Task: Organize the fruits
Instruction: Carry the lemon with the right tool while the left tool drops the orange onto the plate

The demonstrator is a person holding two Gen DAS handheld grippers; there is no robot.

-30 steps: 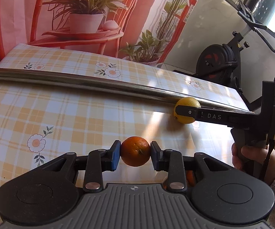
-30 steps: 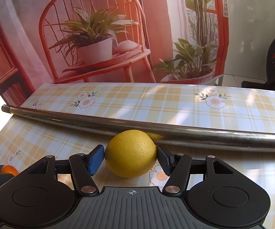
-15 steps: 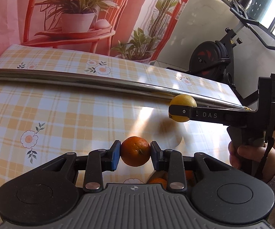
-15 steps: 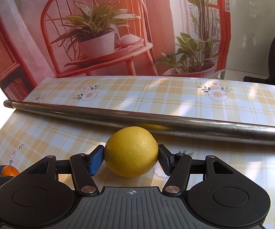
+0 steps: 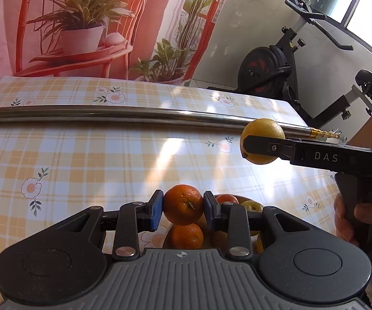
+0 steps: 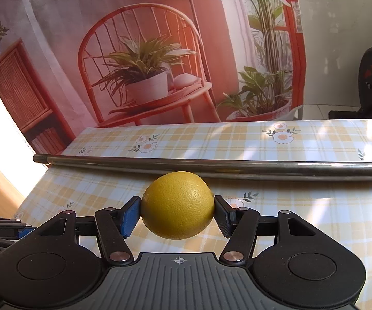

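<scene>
My left gripper (image 5: 183, 208) is shut on a small orange (image 5: 183, 208), held above a pile of fruit: another orange (image 5: 186, 235), a reddish fruit (image 5: 226, 199) and a yellow-green one (image 5: 253, 205), partly hidden behind my fingers. Whether a bowl holds them I cannot tell. My right gripper (image 6: 177, 210) is shut on a lemon (image 6: 177, 204), lifted clear of the checked tablecloth (image 6: 302, 206). In the left wrist view the same lemon (image 5: 262, 140) hangs at the right in the right gripper (image 5: 259, 144), held by a hand (image 5: 351, 219).
A long shiny metal pole (image 5: 108, 112) lies across the table (image 5: 82, 160) behind both fruits; it shows as pole (image 6: 237, 166) in the right wrist view. An exercise bike (image 5: 276, 69) stands beyond the table's right end. A printed backdrop (image 6: 147, 51) hangs behind.
The right gripper has lifted the lemon off the cloth and away from the pole. My left gripper has shifted with the orange, so the fruit pile has come into view beneath it.
</scene>
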